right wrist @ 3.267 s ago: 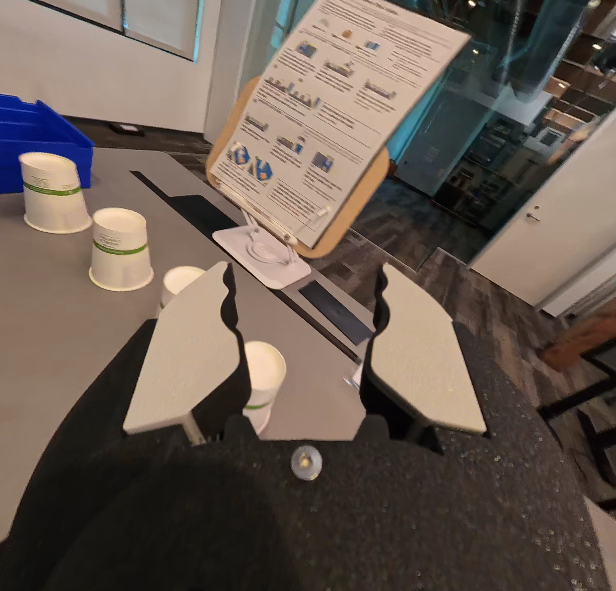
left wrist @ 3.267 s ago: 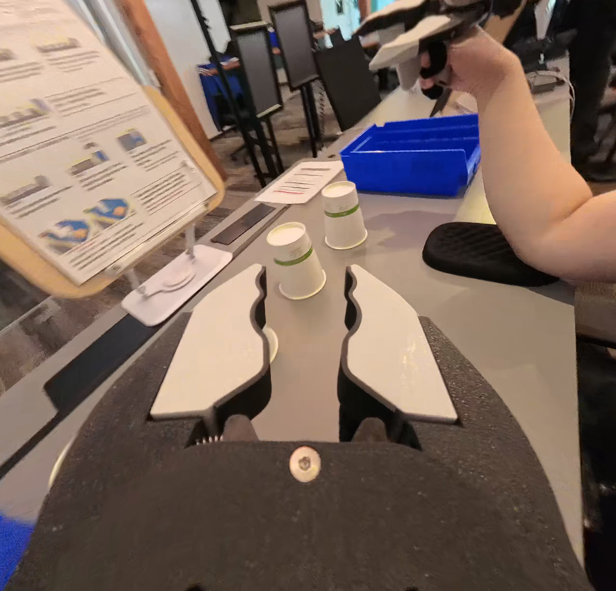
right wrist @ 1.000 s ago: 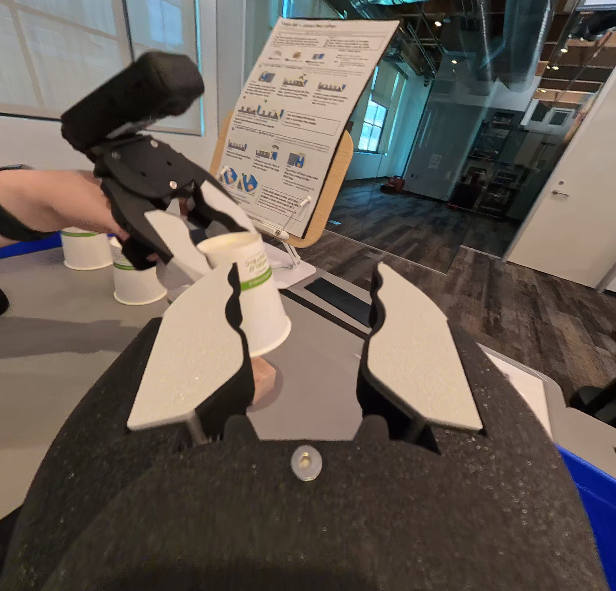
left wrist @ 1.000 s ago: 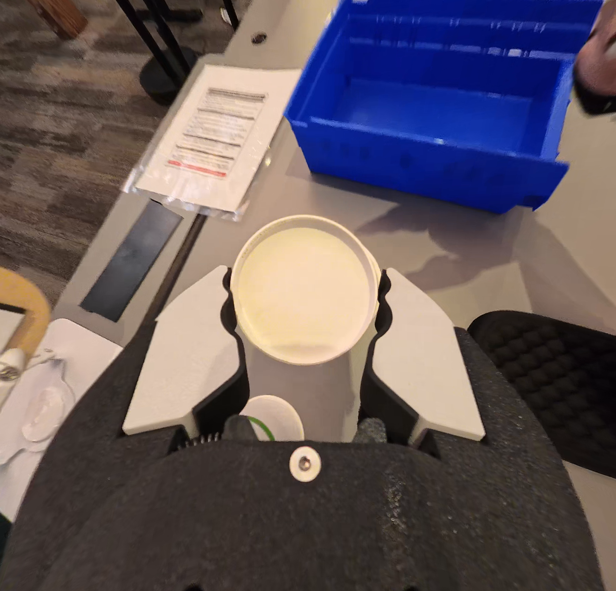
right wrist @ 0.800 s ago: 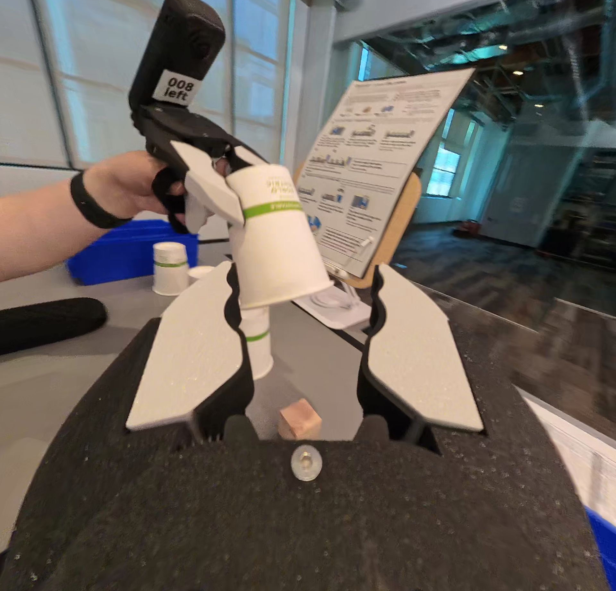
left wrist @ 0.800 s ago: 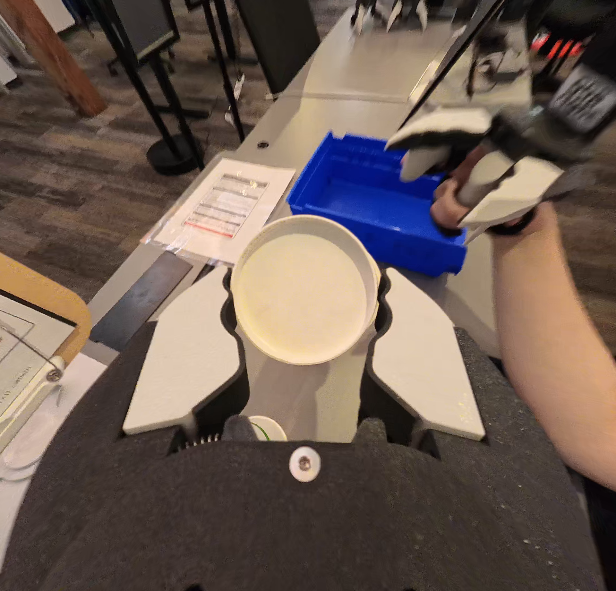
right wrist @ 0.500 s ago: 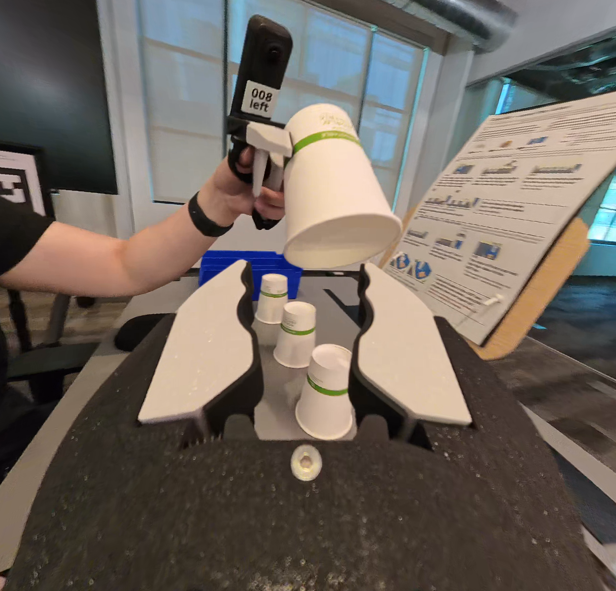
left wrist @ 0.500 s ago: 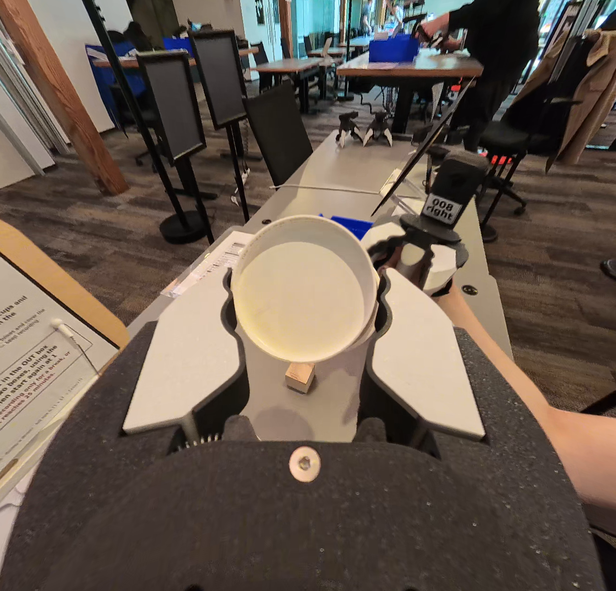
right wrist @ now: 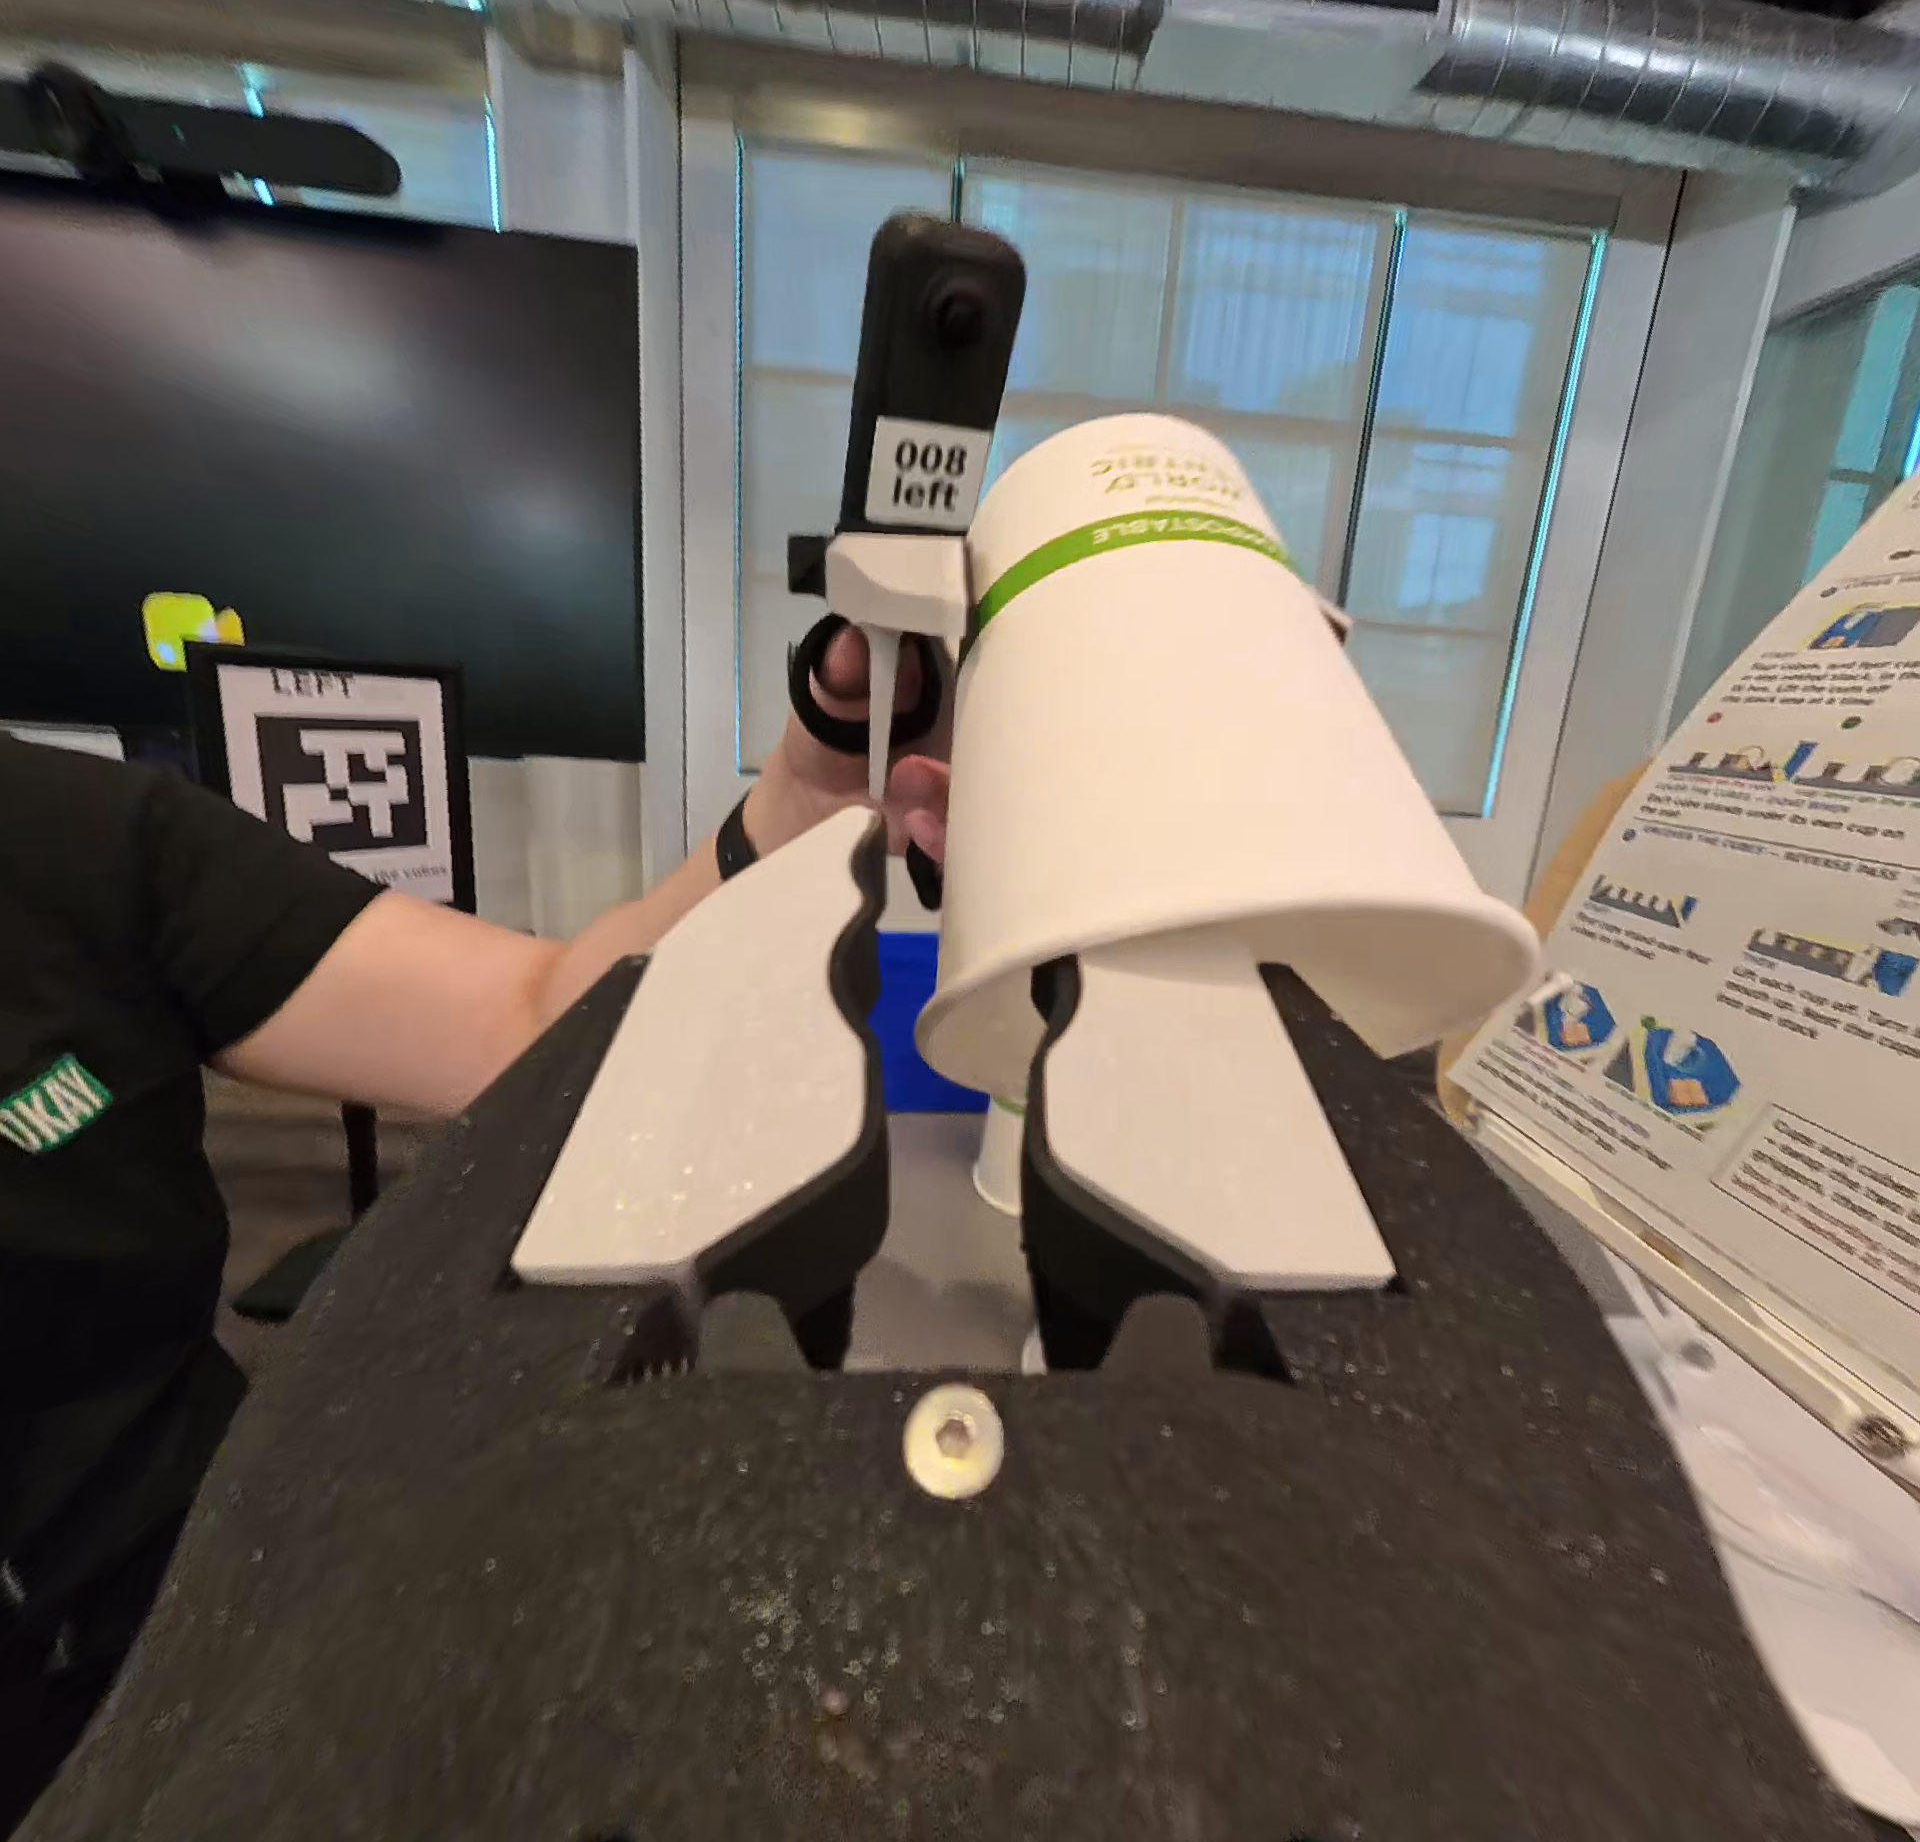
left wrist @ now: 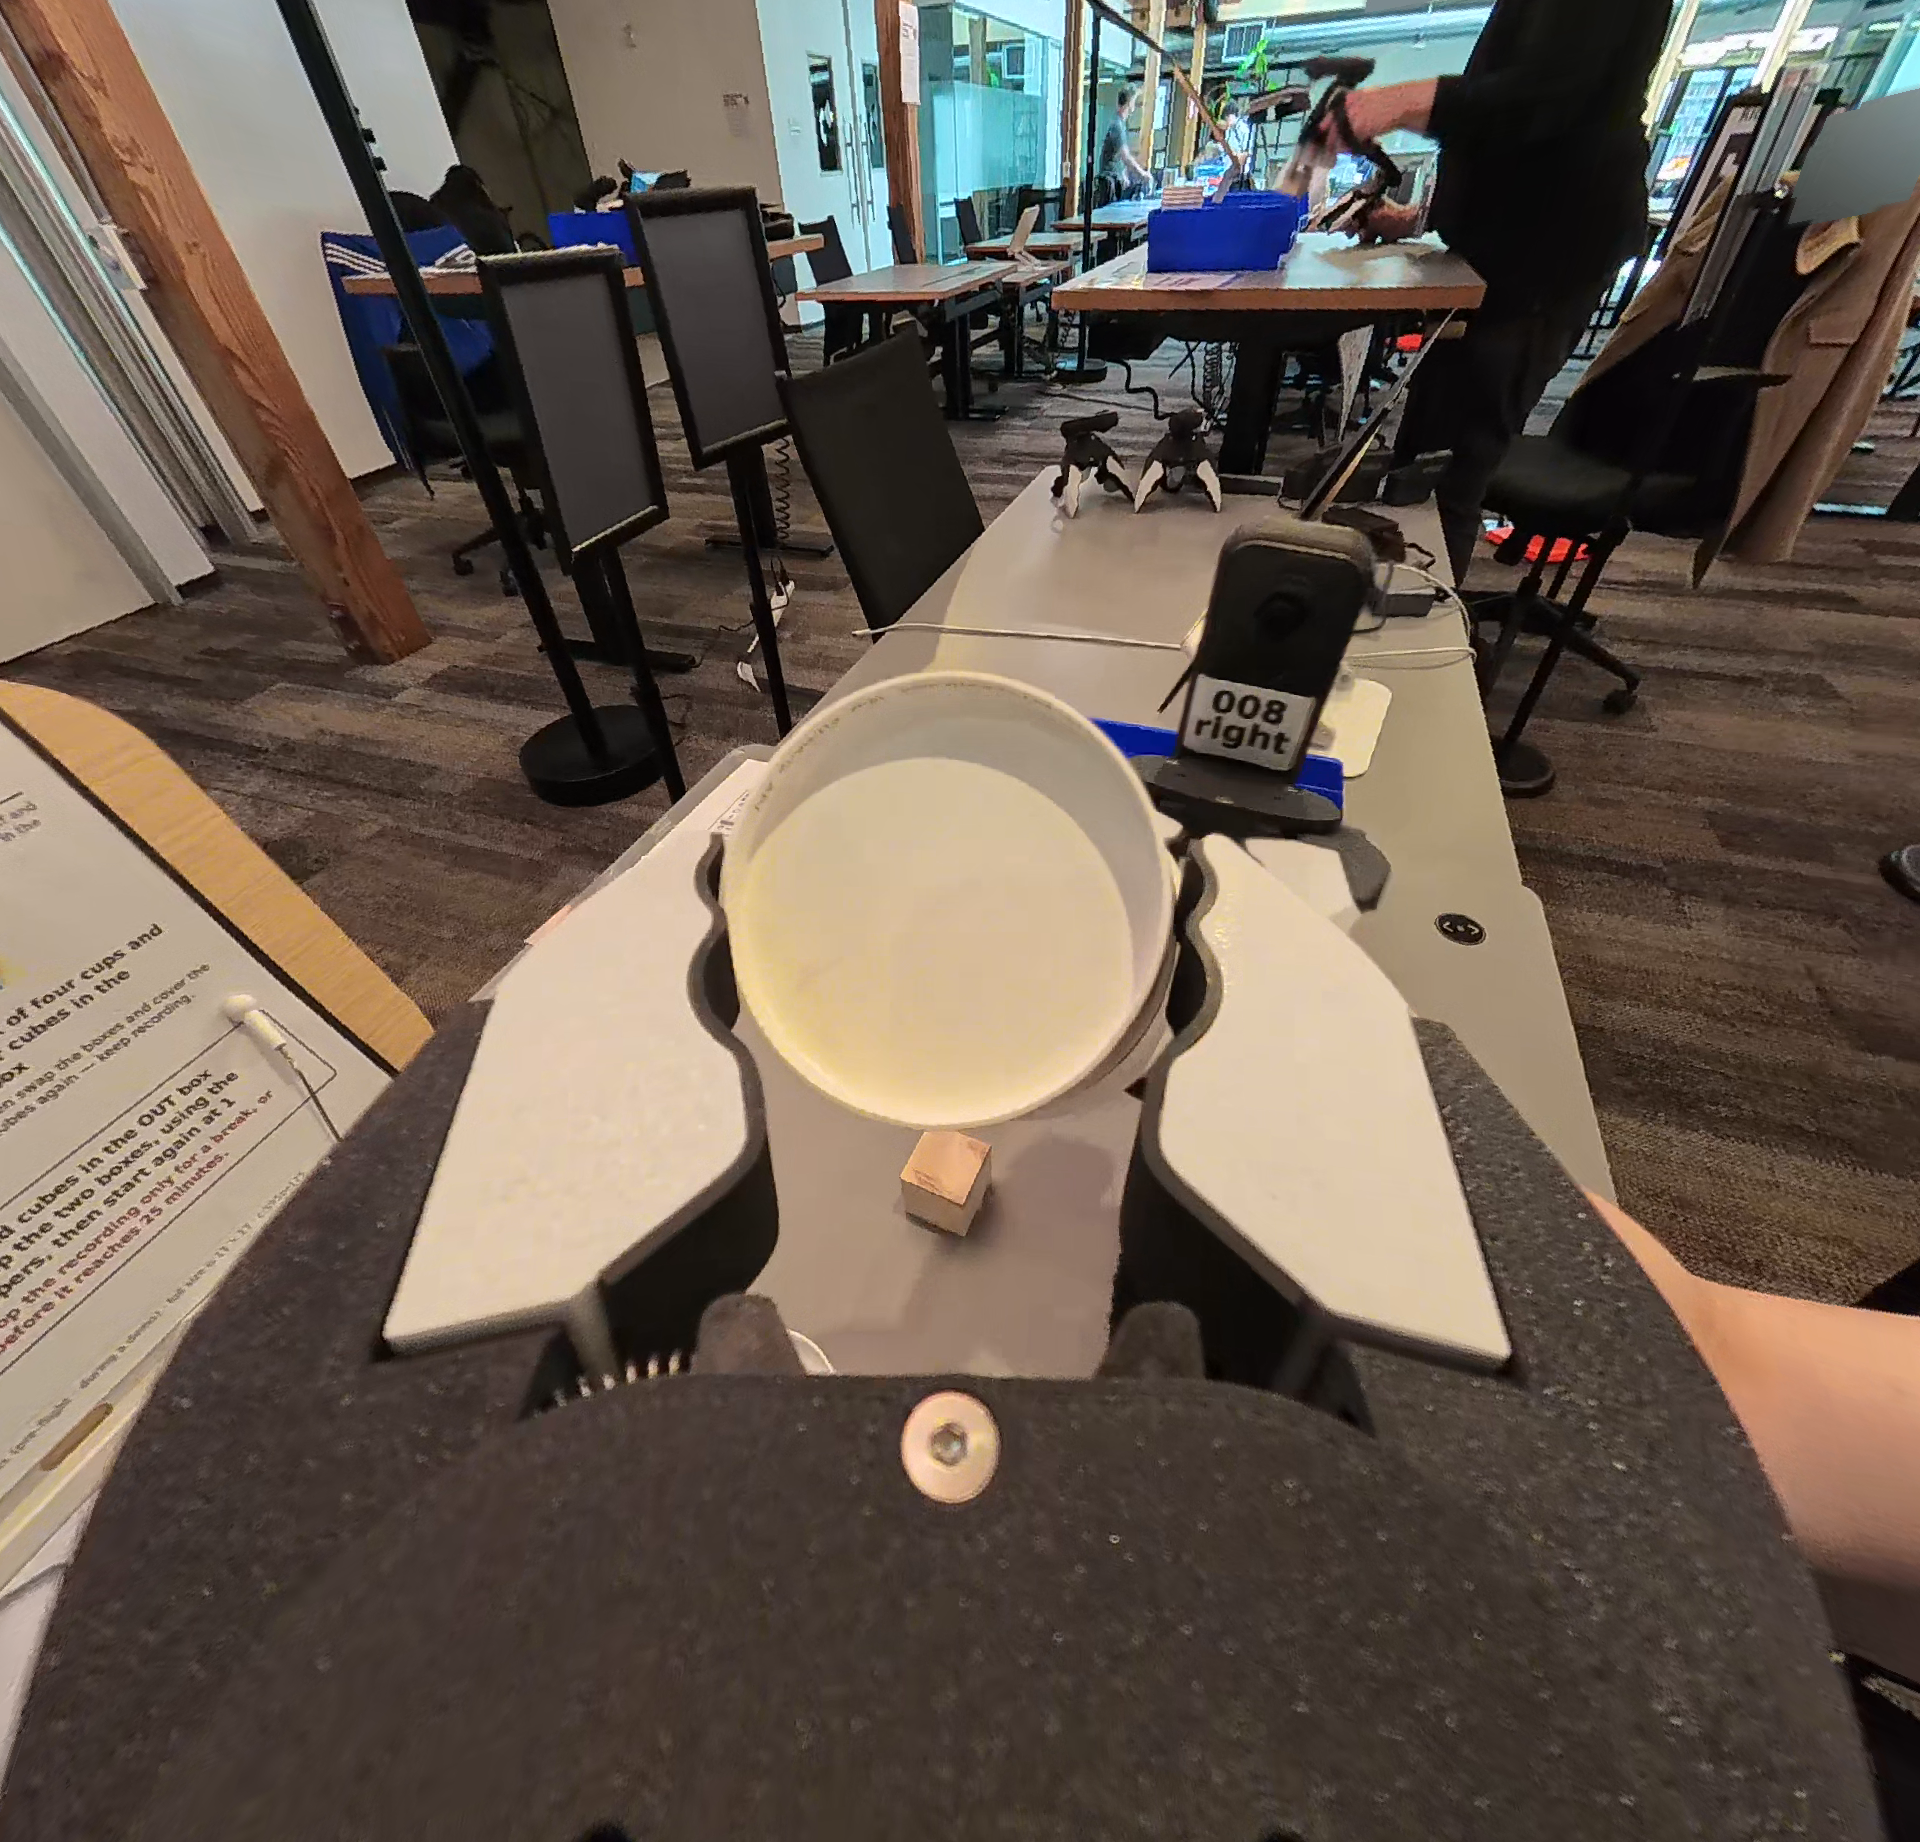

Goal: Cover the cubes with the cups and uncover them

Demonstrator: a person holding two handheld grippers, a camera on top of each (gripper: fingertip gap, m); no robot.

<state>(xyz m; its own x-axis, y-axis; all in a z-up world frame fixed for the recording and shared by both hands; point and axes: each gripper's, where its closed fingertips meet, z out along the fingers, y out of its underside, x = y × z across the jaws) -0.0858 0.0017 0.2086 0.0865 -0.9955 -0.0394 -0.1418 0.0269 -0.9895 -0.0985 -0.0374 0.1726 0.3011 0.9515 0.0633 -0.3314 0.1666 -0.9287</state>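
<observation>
Grey tabletop (left wrist: 1475,1013) runs forward through an open office of desks, black chairs and dark sign stands on a patterned floor. Above it, the left gripper (left wrist: 945,919) is clamped on a white paper cup (left wrist: 940,945) with a green band, its fingers (left wrist: 582,1096) pressed against the cup's sides near the closed bottom; the cup is held in the air, upside down and tilted. Below the cup's edge a small wooden cube (left wrist: 945,1187) sits bare on the table. In the right wrist view the same cup (right wrist: 1174,753) hangs just past the right gripper (right wrist: 956,961), whose fingers (right wrist: 727,1086) stand a narrow gap apart and hold nothing; the cup's rim overlaps the tip of one finger, though contact cannot be told. Another cup (right wrist: 1000,1153) stands on the table between those fingers, with a blue bin (right wrist: 914,1023) behind it. An instruction sheet on a wooden stand (right wrist: 1745,961) leans at the table's edge.
</observation>
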